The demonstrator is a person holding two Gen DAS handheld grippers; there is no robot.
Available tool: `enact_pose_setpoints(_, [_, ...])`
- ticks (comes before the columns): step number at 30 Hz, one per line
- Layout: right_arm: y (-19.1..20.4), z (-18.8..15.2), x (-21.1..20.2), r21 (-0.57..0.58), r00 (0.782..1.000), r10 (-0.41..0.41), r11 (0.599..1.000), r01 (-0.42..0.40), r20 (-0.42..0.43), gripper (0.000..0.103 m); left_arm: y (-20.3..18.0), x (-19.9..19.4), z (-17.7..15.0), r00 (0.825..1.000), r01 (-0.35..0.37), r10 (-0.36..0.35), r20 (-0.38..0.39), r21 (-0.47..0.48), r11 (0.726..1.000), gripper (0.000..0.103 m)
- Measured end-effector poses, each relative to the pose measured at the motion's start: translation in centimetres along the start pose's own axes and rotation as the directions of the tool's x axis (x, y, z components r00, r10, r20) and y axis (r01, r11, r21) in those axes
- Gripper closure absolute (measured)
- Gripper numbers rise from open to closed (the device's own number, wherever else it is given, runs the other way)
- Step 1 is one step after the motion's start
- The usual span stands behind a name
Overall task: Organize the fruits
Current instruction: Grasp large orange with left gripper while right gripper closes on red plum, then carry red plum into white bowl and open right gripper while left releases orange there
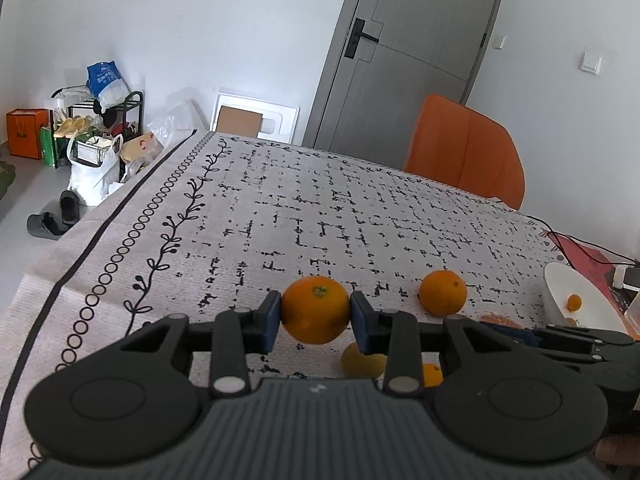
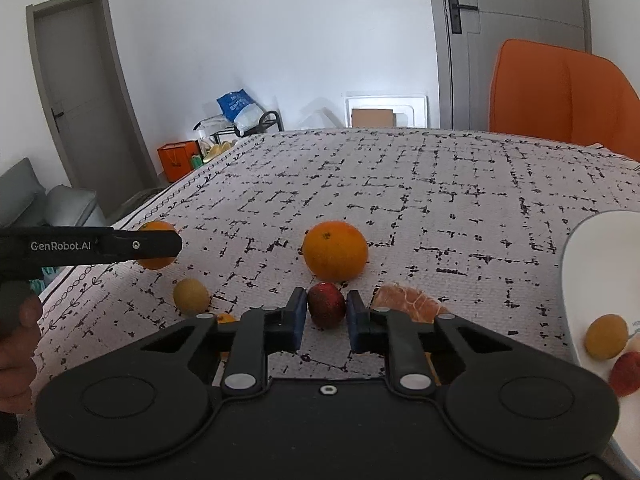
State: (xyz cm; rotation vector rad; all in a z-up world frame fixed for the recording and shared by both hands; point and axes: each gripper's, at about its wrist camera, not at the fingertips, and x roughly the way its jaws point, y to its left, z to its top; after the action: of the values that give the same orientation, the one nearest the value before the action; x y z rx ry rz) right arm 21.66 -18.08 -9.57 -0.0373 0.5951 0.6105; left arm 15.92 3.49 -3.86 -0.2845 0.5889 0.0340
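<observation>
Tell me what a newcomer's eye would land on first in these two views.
First, the orange clamped in the left tool, lifted above the patterned tablecloth. Next, the small dark red fruit pinched in the right tool, just in front of a loose orange and beside a peeled citrus piece. At the right edge, a white bowl already holds a few small fruits.

Table w/ patterned cloth (image 2: 400, 184): loose orange (image 2: 335, 251), yellow fruit (image 2: 191, 296), peeled segments (image 2: 406, 304), white bowl (image 2: 592, 264).
</observation>
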Motion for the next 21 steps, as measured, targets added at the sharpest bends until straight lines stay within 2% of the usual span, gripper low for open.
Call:
enact_pose_setpoints(7, [-0.6, 0.1, -2.9, 0.019, 0.999, -0.008, 1.0, 0.007, 0.054, 0.083, -1.5, -0.7, -0.3, 1.0, 0.025, -0.025, 0.011, 0.018, 1.0, 0.067])
enact_pose_setpoints(21, [-3.5, -0.5, -7.6, 0.068, 0.989, -0.075, 0.995, 0.067, 0.129, 0.083, -6.5, -1.4, -0.7, 0.994, 0.101, -0.103, 0.021, 0.079, 0.992, 0.067])
